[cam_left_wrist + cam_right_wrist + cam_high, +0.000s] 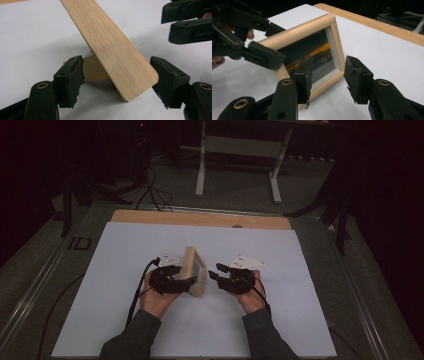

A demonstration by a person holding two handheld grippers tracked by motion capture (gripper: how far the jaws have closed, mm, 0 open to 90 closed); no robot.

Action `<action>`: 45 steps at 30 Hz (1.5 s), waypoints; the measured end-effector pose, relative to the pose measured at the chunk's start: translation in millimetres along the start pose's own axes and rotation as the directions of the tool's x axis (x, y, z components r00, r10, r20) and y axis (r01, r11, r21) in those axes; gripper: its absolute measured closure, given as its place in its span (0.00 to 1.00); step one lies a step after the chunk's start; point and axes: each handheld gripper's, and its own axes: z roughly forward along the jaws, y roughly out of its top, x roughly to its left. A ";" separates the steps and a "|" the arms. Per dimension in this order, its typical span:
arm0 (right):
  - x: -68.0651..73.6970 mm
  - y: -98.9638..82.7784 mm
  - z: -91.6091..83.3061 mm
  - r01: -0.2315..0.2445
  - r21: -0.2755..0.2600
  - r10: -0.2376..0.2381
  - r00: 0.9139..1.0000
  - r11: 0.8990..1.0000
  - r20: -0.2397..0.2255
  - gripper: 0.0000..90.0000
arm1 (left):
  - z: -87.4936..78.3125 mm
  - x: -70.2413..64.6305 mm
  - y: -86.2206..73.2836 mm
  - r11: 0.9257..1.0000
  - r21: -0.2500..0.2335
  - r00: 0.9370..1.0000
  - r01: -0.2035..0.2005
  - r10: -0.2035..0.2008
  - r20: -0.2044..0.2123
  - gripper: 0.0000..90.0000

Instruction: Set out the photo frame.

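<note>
Partly, left tool (186, 272) hides frame (194, 270).

High view dim, its edges black; both gripper views brighter, sharp nearby, with soft shadows.

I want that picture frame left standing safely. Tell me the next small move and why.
Probably draw the left tongs straight back from the wooden frame. Their jaws stand open on either side of its edge without pressing it, and the frame appears to rest tilted on its rear prop on the white sheet. The right tongs are open beside its corner.
</note>
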 end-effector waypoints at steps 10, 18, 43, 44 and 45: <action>-2.9 1.7 -4.1 -0.005 -0.013 0.005 1.000 1.000 0.007 0.63 | 8.1 -0.8 1.3 1.000 0.000 1.000 0.025 -0.025 0.006 0.39; -4.2 1.9 -5.3 -0.008 -0.017 0.009 1.000 1.000 0.012 0.63 | 9.8 -3.8 2.5 0.999 0.007 0.999 0.034 -0.034 0.008 0.44; -10.1 3.5 -11.0 -0.021 -0.036 0.022 0.999 0.999 0.025 0.63 | 6.7 -2.7 4.7 0.999 0.015 0.999 0.042 -0.042 0.010 0.57; -10.5 3.5 -11.2 -0.022 -0.037 0.023 0.999 0.999 0.026 0.63 | 6.7 -2.5 4.7 0.999 0.016 0.999 0.041 -0.041 0.015 0.58; -10.7 3.6 -11.5 -0.023 -0.037 0.024 0.999 0.999 0.026 0.63 | 6.8 -2.5 4.8 0.999 0.016 0.999 0.040 -0.040 0.018 0.59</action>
